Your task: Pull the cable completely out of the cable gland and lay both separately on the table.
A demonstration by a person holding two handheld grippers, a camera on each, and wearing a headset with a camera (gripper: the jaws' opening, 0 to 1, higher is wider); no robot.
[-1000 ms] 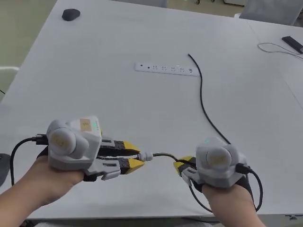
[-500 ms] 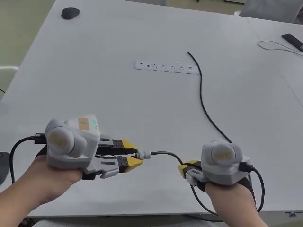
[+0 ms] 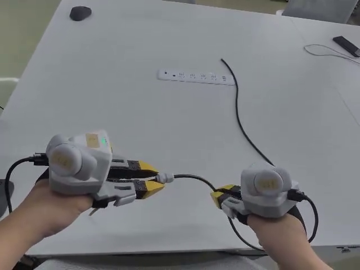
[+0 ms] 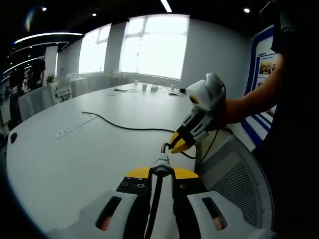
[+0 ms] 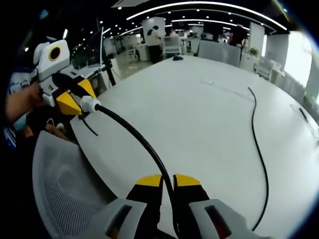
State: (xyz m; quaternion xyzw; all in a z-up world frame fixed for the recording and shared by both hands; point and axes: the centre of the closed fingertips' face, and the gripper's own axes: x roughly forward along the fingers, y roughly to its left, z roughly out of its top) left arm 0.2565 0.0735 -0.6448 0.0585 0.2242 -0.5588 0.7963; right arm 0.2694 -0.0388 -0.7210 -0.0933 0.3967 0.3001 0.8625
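The left hand-held gripper (image 3: pixel 154 183) has its yellow-tipped jaws clamped together on a small pale cable gland (image 3: pixel 165 178), which juts from the jaw tips toward the person's right. In the left gripper view, the cable gland (image 4: pixel 161 163) sits right at the jaw tips, with a black line running back between the jaws.

The right hand-held gripper (image 3: pixel 218 196) is closed on the black cable (image 3: pixel 194 179), its jaws pointing left, toward the gland. Both are held low over the near edge of the pale grey desk (image 3: pixel 140 124), and neither the gland nor the cable lies on it yet.

The short stretch of cable arcs from the gland to the right jaws. Its long axis runs roughly left to right, straight between the two tools. The right gripper view shows the cable (image 5: pixel 139 139) rising from its own jaws to the gland (image 5: pixel 87 104). The coming pull likely needs the tools drawn apart along that line.

Compared with a second ago, the jaw tips are farther apart and more cable shows between them. The cable is not yet free of the gland.

Farther back lie a white power strip (image 3: pixel 196 77) and a dark mouse (image 3: pixel 80 12). A long black cord (image 3: pixel 239 118) crosses the desk and passes behind the right tool. I cannot tell whether it is the same cable.
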